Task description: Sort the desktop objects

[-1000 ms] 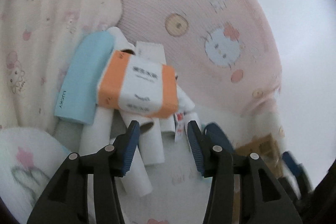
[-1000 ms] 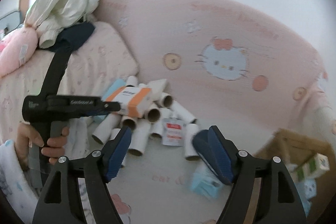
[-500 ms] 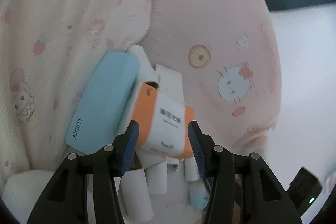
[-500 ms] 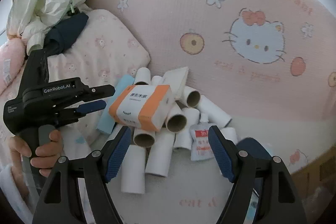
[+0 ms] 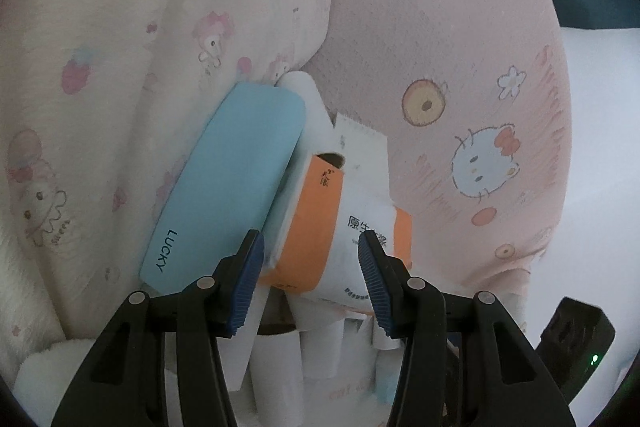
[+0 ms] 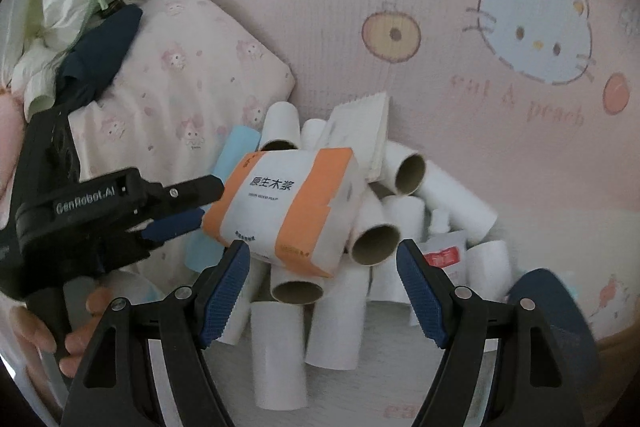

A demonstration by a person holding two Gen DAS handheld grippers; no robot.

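Note:
An orange-and-white tissue pack (image 6: 288,211) lies on top of a pile of several white cardboard tubes (image 6: 376,239). A light blue case marked LUCKY (image 5: 228,183) leans against the pack's left side. My left gripper (image 5: 310,267) is open, and the near end of the tissue pack (image 5: 320,227) shows between its fingers. In the right wrist view, the left gripper (image 6: 204,203) has its tips at the pack's left end, with no squeeze visible. My right gripper (image 6: 324,283) hangs open just in front of the pile, holding nothing.
A pink cartoon-cat cushion (image 6: 460,7) stands behind the pile and a patterned pillow (image 6: 172,75) lies to its left. A red-and-white sachet (image 6: 444,251) and a flat white packet (image 6: 360,123) sit among the tubes. A dark blue object (image 6: 548,307) lies at the right.
Both grippers have come closer to the pile. The left one rolled and slid in until the tissue pack's end sits between its fingers. The right one dropped toward the tubes.

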